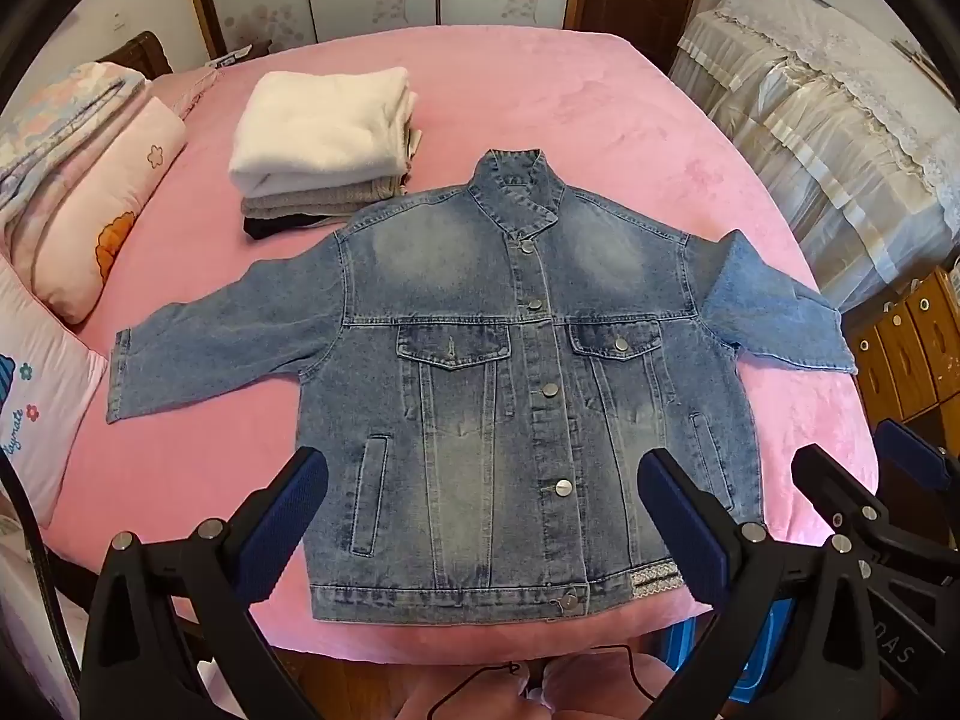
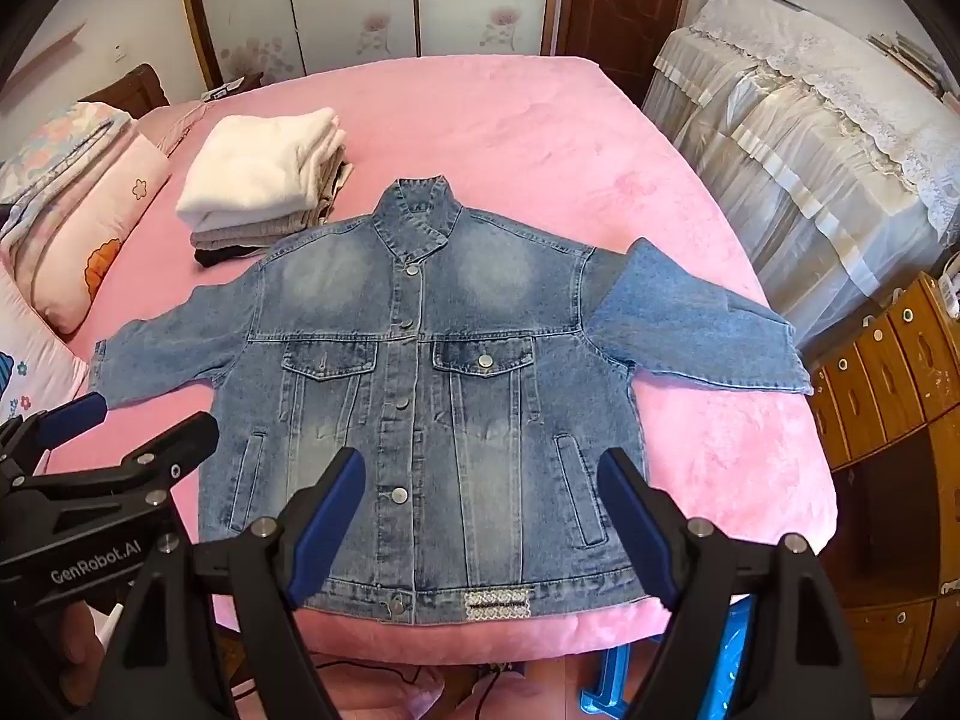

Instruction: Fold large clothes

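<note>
My left gripper [image 1: 483,483] and right gripper [image 2: 480,483] hang wide open, empty, above the denim jacket [image 1: 510,396] spread flat by the bed's [image 1: 540,96] near edge.

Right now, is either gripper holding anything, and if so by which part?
Nothing is held. The left gripper and right gripper both hover open above the jacket, which lies flat and buttoned on the bed.

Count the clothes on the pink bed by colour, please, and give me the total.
Blue: 1, the denim jacket, spread flat.
White: 1, the folded top piece of the stack.
Grey: 1, the folded piece under it.
Black: 1, the bottom piece, only its edge shows.
Total: 4
</note>
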`<state>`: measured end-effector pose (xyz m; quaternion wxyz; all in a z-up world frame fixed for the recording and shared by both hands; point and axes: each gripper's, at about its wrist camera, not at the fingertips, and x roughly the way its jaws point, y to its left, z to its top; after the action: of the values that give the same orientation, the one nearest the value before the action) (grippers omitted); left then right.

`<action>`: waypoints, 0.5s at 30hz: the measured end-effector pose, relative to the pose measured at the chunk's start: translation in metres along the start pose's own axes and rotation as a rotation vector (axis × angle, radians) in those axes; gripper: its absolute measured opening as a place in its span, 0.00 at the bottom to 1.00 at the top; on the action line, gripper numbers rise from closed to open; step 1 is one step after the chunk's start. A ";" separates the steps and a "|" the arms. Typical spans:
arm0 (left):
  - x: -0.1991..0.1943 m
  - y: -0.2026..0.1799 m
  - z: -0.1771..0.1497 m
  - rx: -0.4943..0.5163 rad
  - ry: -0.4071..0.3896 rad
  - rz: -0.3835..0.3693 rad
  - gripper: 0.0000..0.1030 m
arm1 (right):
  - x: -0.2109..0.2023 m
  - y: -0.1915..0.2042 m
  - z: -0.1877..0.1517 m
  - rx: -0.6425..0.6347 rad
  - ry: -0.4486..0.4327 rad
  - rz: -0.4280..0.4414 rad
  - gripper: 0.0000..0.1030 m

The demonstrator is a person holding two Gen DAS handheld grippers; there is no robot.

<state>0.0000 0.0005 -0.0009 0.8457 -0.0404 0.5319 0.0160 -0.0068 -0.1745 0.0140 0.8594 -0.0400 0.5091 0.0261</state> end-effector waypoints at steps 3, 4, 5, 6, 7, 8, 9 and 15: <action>0.002 0.001 0.001 -0.010 0.024 -0.022 1.00 | 0.000 0.000 0.001 0.000 -0.002 -0.004 0.78; 0.001 0.005 0.000 -0.014 0.019 -0.032 1.00 | 0.000 0.000 0.001 0.002 -0.003 -0.003 0.78; 0.001 0.005 0.000 -0.018 0.019 -0.035 1.00 | 0.000 0.000 0.001 0.003 -0.003 -0.003 0.78; 0.001 0.006 0.001 -0.018 0.019 -0.032 1.00 | 0.001 0.000 0.001 0.005 -0.001 -0.001 0.78; 0.001 0.005 0.002 -0.016 0.019 -0.028 1.00 | 0.001 -0.001 0.001 0.007 0.001 0.000 0.78; 0.002 0.005 0.003 -0.014 0.020 -0.026 1.00 | -0.001 0.000 0.001 0.002 -0.007 -0.005 0.78; 0.003 0.006 0.004 -0.012 0.020 -0.023 1.00 | 0.000 0.000 0.000 0.003 -0.006 -0.004 0.78; 0.002 0.002 0.004 -0.006 0.016 -0.007 1.00 | -0.002 -0.001 0.005 0.006 -0.010 -0.002 0.78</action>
<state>0.0041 0.0029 -0.0017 0.8414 -0.0449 0.5384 0.0144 -0.0039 -0.1746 0.0184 0.8620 -0.0380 0.5048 0.0240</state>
